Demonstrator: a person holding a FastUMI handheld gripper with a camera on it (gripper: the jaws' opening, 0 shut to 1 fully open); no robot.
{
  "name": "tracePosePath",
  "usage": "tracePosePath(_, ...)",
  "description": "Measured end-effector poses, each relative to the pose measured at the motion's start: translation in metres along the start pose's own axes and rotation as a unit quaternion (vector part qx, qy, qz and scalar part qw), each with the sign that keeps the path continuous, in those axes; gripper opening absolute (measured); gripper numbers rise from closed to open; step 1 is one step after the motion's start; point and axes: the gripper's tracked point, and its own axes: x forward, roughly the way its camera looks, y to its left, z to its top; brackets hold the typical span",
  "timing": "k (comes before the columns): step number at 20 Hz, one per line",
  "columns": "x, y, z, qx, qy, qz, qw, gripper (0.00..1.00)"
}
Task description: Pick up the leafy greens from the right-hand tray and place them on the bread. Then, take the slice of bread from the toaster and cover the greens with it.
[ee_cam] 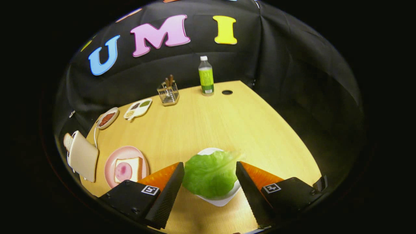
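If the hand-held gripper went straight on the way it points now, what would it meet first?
Most likely the lettuce leaf. The hand-held gripper is open, and the leaf lies between its fingers on the white tray. Depth is unclear, so how near the leaf is cannot be judged.

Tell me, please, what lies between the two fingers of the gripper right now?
In the gripper view, the green lettuce leaf lies between the open gripper's fingers, resting on a white tray. Neither finger presses on the leaf yet.
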Motion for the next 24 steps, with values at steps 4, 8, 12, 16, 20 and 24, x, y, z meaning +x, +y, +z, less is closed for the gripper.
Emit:
tracePosePath(4, 0.030, -0.006, -0.020, -0.005, 0.039, -0.012, 0.999, 0.99)
tracePosePath(8, 0.050, -0.012, -0.033, -0.005, 0.065, -0.021, 0.998, 0.99)
tracePosePath(12, 0.056, -0.012, -0.035, -0.032, 0.071, -0.024, 0.997, 0.98)
tracePosePath(16, 0.060, -0.009, -0.036, -0.055, 0.071, -0.013, 0.996, 0.94)
tracePosePath(20, 0.061, -0.009, -0.035, -0.057, 0.072, -0.015, 0.996, 0.76)
tracePosePath(24, 0.060, -0.005, -0.034, -0.064, 0.072, -0.003, 0.995, 0.58)
